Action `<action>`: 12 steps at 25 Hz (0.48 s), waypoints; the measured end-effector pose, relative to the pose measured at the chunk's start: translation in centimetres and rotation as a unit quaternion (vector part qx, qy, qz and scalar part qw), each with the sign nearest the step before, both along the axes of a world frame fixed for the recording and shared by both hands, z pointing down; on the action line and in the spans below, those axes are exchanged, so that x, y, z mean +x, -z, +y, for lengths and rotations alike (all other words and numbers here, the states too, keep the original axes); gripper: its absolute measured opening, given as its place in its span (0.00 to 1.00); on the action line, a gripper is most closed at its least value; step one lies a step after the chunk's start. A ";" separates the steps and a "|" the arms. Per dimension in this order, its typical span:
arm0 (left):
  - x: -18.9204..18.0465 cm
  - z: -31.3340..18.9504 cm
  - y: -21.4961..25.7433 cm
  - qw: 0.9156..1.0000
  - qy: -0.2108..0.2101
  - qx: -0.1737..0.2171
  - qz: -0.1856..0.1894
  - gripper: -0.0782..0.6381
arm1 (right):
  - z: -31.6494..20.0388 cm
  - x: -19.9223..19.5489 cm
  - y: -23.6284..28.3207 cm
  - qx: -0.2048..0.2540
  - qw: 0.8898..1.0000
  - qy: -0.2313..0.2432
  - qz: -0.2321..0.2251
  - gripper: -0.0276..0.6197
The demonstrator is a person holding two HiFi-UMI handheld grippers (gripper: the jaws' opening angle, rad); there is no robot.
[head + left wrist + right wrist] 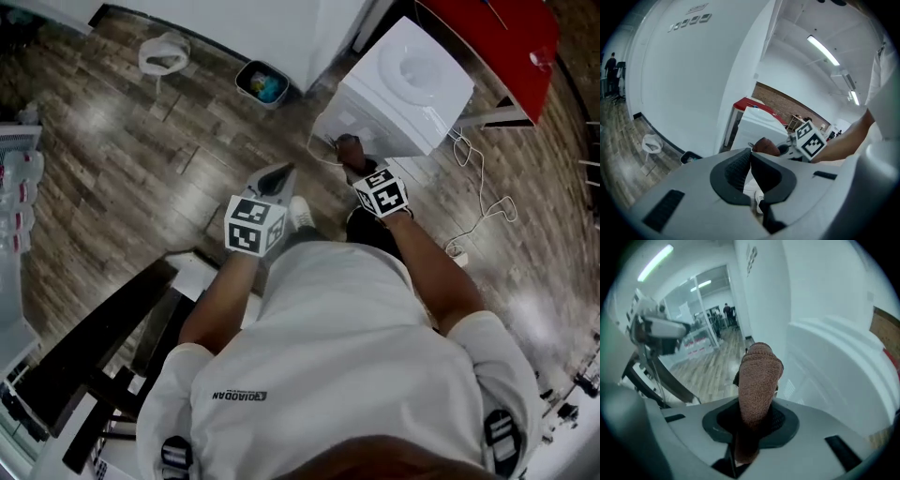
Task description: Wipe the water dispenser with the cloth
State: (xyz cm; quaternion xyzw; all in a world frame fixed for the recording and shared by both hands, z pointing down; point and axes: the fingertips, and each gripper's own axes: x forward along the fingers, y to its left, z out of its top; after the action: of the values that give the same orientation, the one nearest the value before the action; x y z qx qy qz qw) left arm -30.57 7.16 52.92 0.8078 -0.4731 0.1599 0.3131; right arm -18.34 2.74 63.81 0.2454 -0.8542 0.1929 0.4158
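Right gripper view taken first. Shows the right gripper [757, 425] clamped on a brown knitted cloth [758, 376], folded end standing out past the jaw tips along the jaw line. Just beyond that end and to its right, shows the white face of the water dispenser [834, 380]; cannot confirm contact from here, only close nearness. Head view next. Places the same gripper [352, 155] at the near face of the dispenser [412, 84], cloth [349, 143] leading, dispenser ahead and to the right on the wood floor [122, 150] beside a red table [497, 37]. Puts the left gripper [284, 173] closer to the body and well apart from the cabinet, hence judged idle; right hand plainly the nearer. Left gripper view last. Shows that gripper's [751, 161] pads pressed together with nothing between them, a fact not readable from overhead. Also gives a side look at the cloth [765, 146] bunched at the front edge of the dispenser [759, 124], a junction masked in the right gripper view by the cloth itself. Judged: wiping of the near face under way or about to start. Next stroke: press forward and right, then sweep across the panel. Furthest out, a small bin [262, 82] by the wall and a loose white cable [483, 202] on the floor to the right, neither in the way.
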 end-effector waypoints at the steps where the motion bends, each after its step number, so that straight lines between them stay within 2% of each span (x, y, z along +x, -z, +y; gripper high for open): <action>1: 0.7 -0.1 0.2 1.000 -0.013 0.001 0.000 0.11 | 0.1 0.2 2.1 -0.002 0.999 -0.015 -0.036 0.15; 3: 2.1 -0.6 0.8 0.999 -0.040 0.008 -0.002 0.11 | 0.4 0.9 6.1 -0.005 0.992 -0.052 -0.111 0.15; 5: 3.7 -1.2 2.0 0.998 -0.058 0.022 -0.001 0.11 | 0.8 2.2 10.0 0.001 0.980 -0.090 -0.178 0.15; 8: 6.2 -1.8 4.5 0.996 -0.070 0.049 0.005 0.11 | 1.3 4.8 14.6 0.019 0.959 -0.132 -0.250 0.15; 12: 9.5 -0.8 6.5 0.994 -0.089 0.068 0.009 0.11 | 2.4 7.7 19.0 0.002 0.912 -0.186 -0.367 0.15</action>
State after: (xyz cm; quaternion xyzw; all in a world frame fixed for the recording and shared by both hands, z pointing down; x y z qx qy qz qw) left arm -21.09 6.40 46.44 0.8676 -0.4064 0.1474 0.2456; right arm -10.63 5.11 44.84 0.3125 -0.8858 0.3417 0.0294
